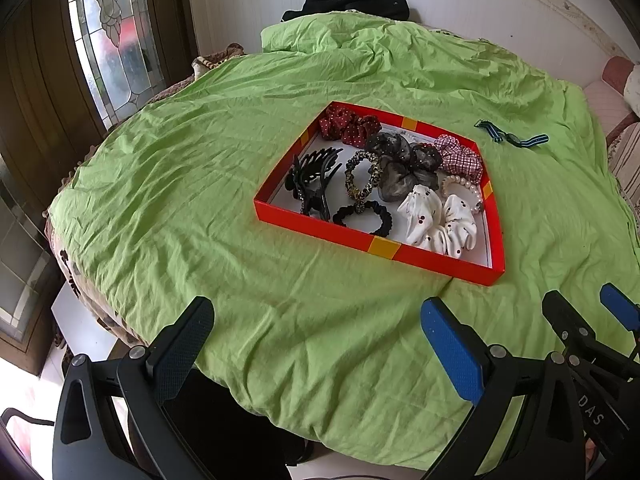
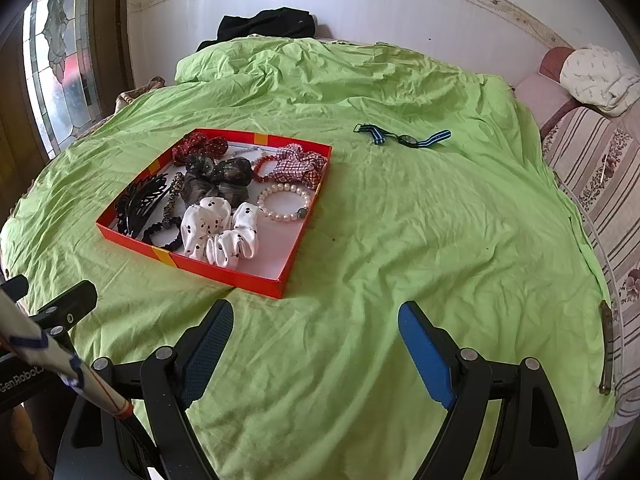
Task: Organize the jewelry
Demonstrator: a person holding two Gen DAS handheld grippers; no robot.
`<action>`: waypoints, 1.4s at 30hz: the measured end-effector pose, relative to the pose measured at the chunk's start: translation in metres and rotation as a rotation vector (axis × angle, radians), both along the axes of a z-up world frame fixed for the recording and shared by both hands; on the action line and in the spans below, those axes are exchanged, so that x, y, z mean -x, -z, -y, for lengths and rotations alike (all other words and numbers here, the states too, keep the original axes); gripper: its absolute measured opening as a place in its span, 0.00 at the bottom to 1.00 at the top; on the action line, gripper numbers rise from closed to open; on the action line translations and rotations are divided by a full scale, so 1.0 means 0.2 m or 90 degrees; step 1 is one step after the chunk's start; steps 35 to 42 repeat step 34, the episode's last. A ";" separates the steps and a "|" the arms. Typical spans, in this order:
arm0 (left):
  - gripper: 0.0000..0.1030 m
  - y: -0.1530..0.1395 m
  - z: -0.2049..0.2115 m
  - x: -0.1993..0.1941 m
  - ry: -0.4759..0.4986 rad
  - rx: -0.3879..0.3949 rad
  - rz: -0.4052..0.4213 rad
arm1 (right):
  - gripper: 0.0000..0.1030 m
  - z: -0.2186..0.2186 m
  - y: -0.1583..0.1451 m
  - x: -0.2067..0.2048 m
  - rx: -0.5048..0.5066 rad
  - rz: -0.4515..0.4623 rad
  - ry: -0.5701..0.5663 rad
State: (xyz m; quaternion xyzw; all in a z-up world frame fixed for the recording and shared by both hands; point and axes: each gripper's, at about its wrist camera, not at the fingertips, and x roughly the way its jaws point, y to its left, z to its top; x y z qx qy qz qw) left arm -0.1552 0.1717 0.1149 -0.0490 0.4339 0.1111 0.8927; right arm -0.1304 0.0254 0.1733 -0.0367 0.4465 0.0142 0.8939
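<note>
Behind scrunchies (image 2: 218, 184), half-hidden red beads (image 2: 262, 166)

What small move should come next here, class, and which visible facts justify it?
Probably move the right claw forward toward the striped-strap watch. It alone lies on the green sheet, outside the red tray holding the scrunchies and pearl bracelet. Both claws are open and empty; the left claw is farther from it.

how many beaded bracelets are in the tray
2: a pearl bracelet by the red tray's right wall, a red bead bracelet beside the plaid scrunchie. Scrunchies may hide more.
</note>
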 end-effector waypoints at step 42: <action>1.00 -0.10 -0.05 -0.03 -0.034 -0.027 0.020 | 0.86 0.00 -0.03 0.00 -0.034 0.015 -0.013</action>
